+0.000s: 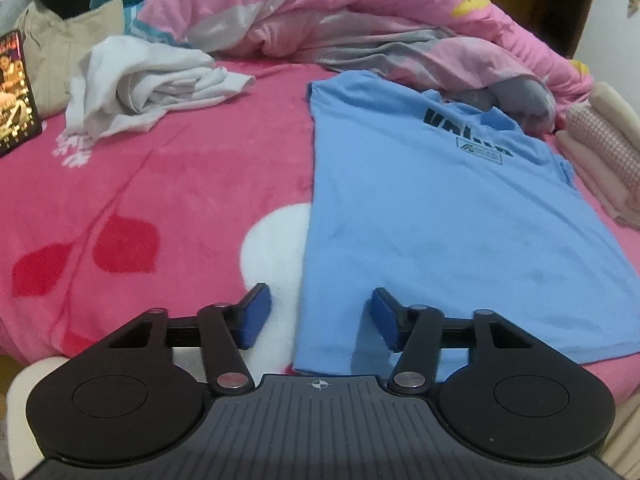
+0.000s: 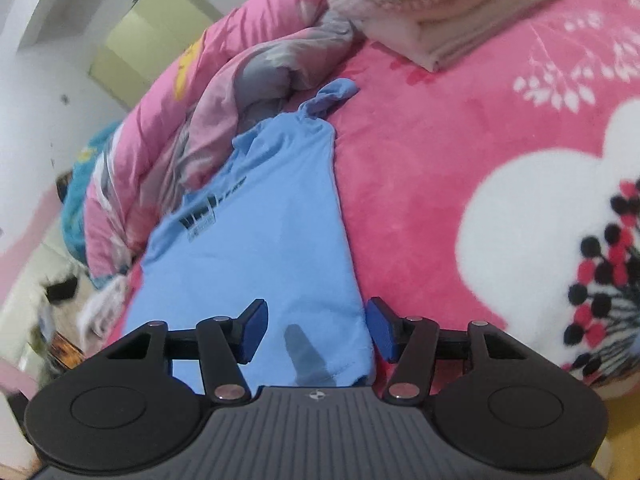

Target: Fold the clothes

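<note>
Underneath and all around both grippers: a bright pink plush blanket with white heart shapes and red flower print (image 1: 168, 176), covering the bed. Far ahead of the left gripper, along the back edge: a rumpled pink and grey quilt with yellow patches (image 1: 360, 28), seen to the left of the right gripper in that gripper's view.

Straight ahead of both grippers, lying flat on the blanket: a light blue cotton T-shirt with black lettering on the chest (image 1: 440, 208), hem nearest, collar farthest and touching the quilt. In the right wrist view, far sleeve twisted into a knot-like bunch beside the quilt.

Ahead and left of the left gripper, well apart from the blue shirt: a crumpled white garment (image 1: 148, 88). Ahead and right of the left gripper, beyond the shirt's right side: a folded stack of pale pink and cream clothes (image 1: 604, 148); far ahead of the right gripper in its own view. Far left of the left gripper: a beige cushion, with a dark rectangular lit screen (image 1: 16, 92) propped up in front of it.

Left gripper (image 1: 318, 316): blue pads spread wide, holding nothing, hovering over the shirt's near left hem corner, left pad over blanket, right pad over blue cloth.

Right gripper (image 2: 318, 328): blue pads equally wide apart, empty, straddling the shirt's near right hem corner, right pad just past the cloth edge.
</note>
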{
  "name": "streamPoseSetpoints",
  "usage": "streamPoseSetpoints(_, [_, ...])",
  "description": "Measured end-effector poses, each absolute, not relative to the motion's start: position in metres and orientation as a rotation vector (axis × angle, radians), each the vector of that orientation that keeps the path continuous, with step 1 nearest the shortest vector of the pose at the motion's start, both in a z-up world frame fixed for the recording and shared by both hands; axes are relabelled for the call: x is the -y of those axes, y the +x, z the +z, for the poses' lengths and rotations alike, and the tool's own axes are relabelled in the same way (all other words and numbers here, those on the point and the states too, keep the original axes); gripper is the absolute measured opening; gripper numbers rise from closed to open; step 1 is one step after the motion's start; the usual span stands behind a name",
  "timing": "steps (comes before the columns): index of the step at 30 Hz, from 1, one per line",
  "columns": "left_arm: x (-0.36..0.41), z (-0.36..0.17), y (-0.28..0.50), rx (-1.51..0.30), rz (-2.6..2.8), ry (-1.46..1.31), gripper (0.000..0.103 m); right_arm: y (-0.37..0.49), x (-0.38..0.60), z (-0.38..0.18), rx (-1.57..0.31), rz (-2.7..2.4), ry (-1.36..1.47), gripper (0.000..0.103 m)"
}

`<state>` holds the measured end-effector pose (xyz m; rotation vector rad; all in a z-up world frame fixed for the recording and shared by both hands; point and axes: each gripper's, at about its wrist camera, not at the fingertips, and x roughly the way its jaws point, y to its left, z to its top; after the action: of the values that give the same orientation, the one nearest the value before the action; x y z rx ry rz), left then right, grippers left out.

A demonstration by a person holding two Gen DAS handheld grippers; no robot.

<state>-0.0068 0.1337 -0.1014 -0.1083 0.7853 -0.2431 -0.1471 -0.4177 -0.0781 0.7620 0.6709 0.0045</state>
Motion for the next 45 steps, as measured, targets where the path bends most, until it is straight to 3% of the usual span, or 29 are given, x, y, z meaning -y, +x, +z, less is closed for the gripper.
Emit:
streamPoseSetpoints(3, [-0.133,-0.101,-0.009,-0.782,-0.235,-0.092,0.037,-0.151,0.416,-0.078,-0.677,0.02,0.759,0.048])
streamPoseSetpoints(6, [-0.129,-0.1,-0.011,-0.784,-0.229,-0.056,0.027,-0.156,0.412,-0.075,-0.665,0.028,0.742,0.036])
streamPoseSetpoints(8, [-0.125,-0.1,-0.011,-0.788,-0.227,-0.049,0.015,-0.16,0.411,-0.072,-0.645,0.023,0.735,0.006])
streamPoseSetpoints(9, [-0.125,-0.098,-0.011,-0.788,-0.227,-0.059,0.004,-0.162,0.41,-0.07,-0.635,0.021,0.731,0.006])
streamPoseSetpoints(11, [-0.126,-0.093,-0.014,-0.78,-0.228,-0.08,0.001,-0.166,0.409,-0.067,-0.615,0.017,0.725,0.005])
streamPoseSetpoints(22, [-0.152,-0.049,-0.061,-0.746,-0.32,-0.182,0.001,-0.204,0.401,-0.03,-0.549,0.043,0.66,0.004])
streamPoseSetpoints(33, [-0.144,-0.08,-0.079,-0.891,-0.326,-0.056,0.001,-0.231,0.4,-0.053,-0.703,-0.015,0.611,0.005])
streamPoseSetpoints(36, [-0.145,-0.087,-0.079,-0.939,-0.34,0.002,0.004,-0.232,0.403,-0.058,-0.756,-0.078,0.591,0.009])
streamPoseSetpoints(38, [-0.148,-0.086,-0.081,-0.939,-0.346,0.032,0.005,-0.238,0.409,-0.055,-0.75,-0.126,0.574,0.026])
streamPoseSetpoints(41, [-0.158,-0.073,-0.082,-0.897,-0.356,0.017,0.009,-0.244,0.422,-0.046,-0.711,-0.175,0.558,0.034])
streamPoseSetpoints(45, [-0.166,-0.059,-0.072,-0.839,-0.333,-0.034,0.034,-0.233,0.434,-0.041,-0.654,-0.163,0.595,0.043])
